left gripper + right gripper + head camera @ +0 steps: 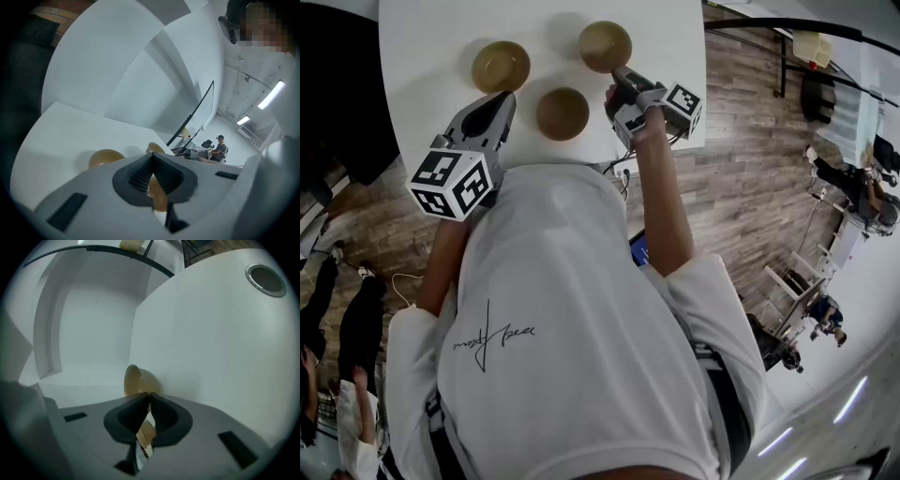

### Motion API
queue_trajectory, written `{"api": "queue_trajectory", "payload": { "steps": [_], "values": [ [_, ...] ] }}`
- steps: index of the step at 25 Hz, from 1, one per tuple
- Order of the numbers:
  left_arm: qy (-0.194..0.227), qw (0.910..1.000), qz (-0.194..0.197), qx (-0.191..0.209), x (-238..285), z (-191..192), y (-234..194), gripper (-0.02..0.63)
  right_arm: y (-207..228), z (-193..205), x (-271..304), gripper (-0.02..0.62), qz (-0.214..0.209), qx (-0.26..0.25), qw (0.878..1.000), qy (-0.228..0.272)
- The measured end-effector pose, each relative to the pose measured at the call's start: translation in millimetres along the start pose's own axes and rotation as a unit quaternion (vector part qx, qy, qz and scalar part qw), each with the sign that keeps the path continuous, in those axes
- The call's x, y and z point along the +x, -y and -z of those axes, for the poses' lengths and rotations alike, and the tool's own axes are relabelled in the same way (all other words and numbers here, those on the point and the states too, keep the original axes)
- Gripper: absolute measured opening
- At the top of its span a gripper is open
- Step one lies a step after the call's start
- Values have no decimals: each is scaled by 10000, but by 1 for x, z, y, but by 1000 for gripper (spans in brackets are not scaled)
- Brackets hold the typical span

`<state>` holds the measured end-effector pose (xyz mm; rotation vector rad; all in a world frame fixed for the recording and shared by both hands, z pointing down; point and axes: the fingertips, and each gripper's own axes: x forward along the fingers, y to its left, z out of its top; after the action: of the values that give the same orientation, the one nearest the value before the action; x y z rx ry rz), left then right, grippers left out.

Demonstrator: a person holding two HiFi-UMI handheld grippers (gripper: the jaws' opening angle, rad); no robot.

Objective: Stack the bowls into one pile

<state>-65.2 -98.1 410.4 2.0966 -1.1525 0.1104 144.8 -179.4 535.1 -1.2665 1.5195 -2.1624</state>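
Three tan bowls are in sight: a first bowl (501,66), a second bowl (605,46) and a third bowl (562,113). There is one white worktop (422,37), and it has one round grommet hole (266,278). Two tongs show, the left tongs (508,97) and the right tongs (617,73). Each carries one marker cube, a left cube (452,183) and a right cube (682,105), two in all. The background holds one seated person (219,149) and two ceiling light strips (274,94).
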Motion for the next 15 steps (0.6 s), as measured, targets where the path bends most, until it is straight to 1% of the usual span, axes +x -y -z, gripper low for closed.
{"api": "queue_trajectory", "payload": {
  "steps": [8, 12, 15],
  "values": [
    [63, 10000, 13, -51, 3, -4, -2, 6, -4, 3, -4, 26, -16, -123, 9999, -92],
    [64, 10000, 48, -43, 6, -14, -3, 6, -13, 5, -2, 26, -118, -115, 9997, -179],
    [67, 9999, 79, -34, 10, -14, -2, 6, -15, 8, -5, 26, -79, -129, 9996, -223]
  ]
}}
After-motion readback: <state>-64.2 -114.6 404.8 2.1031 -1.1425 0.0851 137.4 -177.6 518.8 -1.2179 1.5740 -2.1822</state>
